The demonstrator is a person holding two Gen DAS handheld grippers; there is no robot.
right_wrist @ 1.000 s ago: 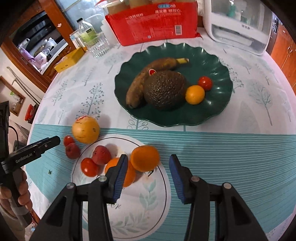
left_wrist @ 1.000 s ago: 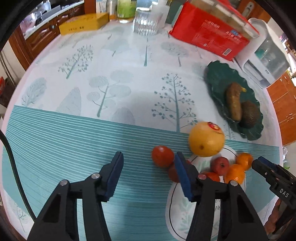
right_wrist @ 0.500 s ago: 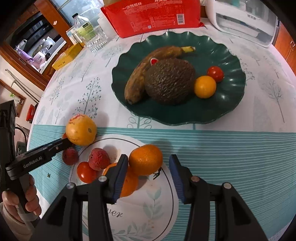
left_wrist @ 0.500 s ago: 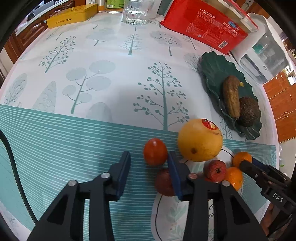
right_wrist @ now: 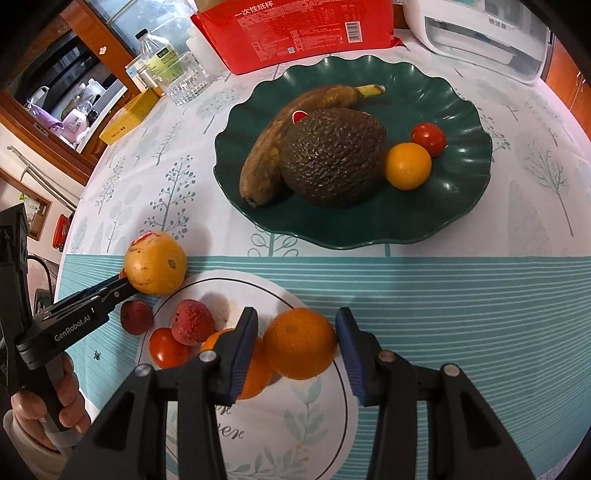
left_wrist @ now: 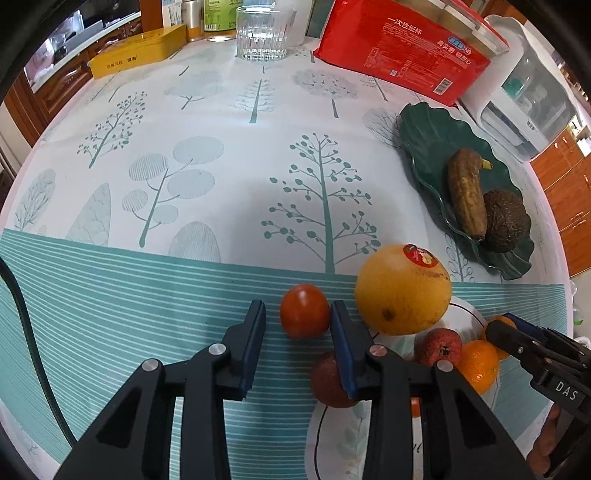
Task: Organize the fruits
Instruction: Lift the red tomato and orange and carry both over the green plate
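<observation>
My left gripper (left_wrist: 297,325) is open around a small red tomato (left_wrist: 304,311) on the tablecloth; its right finger touches the tomato, the left one stands apart. A large yellow orange (left_wrist: 403,288) sits just right of it. My right gripper (right_wrist: 295,341) is open around a mandarin (right_wrist: 300,343) on the white plate (right_wrist: 325,417), with gaps on both sides. The plate also holds a second mandarin (right_wrist: 255,376), a lychee (right_wrist: 192,322) and a tomato (right_wrist: 168,348). Another lychee (right_wrist: 136,316) lies off the plate. The green plate (right_wrist: 458,206) holds a banana (right_wrist: 273,155), an avocado (right_wrist: 334,158), a small orange (right_wrist: 408,166) and a tomato (right_wrist: 428,138).
A red paper-cup pack (left_wrist: 402,61), a glass (left_wrist: 264,31), a yellow box (left_wrist: 138,50) and a white appliance (left_wrist: 524,96) stand along the far side of the round table. A bottle (right_wrist: 157,57) stands by the glass.
My left gripper has moved forward and narrowed around the red tomato. My right gripper has moved forward so its fingers flank the mandarin on the white plate.
</observation>
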